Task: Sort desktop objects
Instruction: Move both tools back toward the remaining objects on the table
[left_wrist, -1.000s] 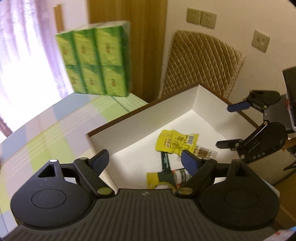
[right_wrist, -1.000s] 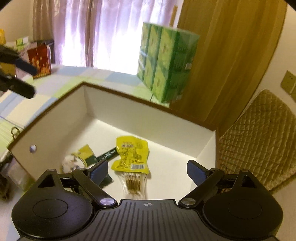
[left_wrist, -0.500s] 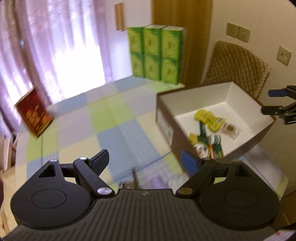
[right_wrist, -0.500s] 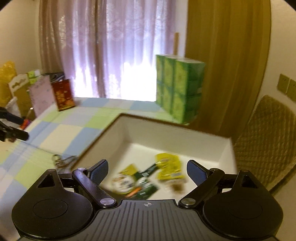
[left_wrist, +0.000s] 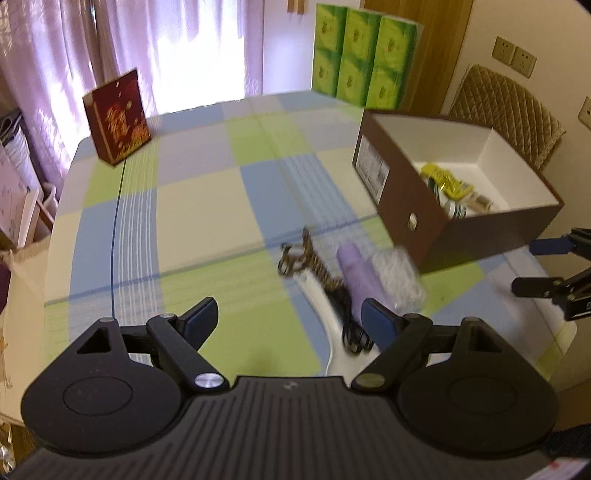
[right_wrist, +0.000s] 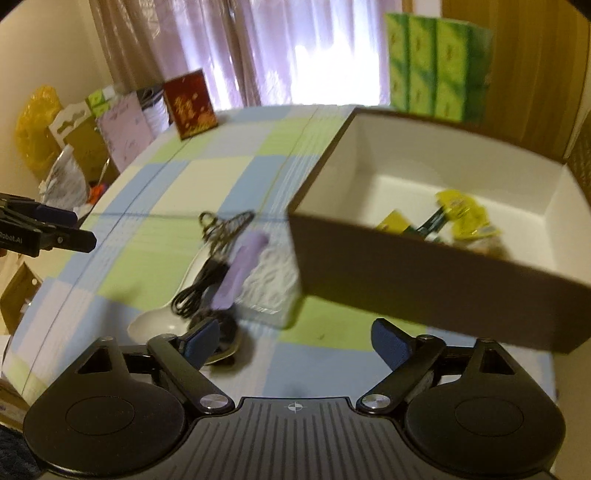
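The lilac plastic cylinder (left_wrist: 356, 278) lies on the desk (left_wrist: 192, 206), just beside the brown cardboard box with white inside (left_wrist: 400, 206), among a black cable (right_wrist: 201, 284) and a white spoon (right_wrist: 162, 323). It looks light, stiff and smooth, so take it across the middle. Left claw (left_wrist: 290, 319) and right claw (right_wrist: 295, 338) are both released, holding nothing. The checked cloth is soft; curtains behind.
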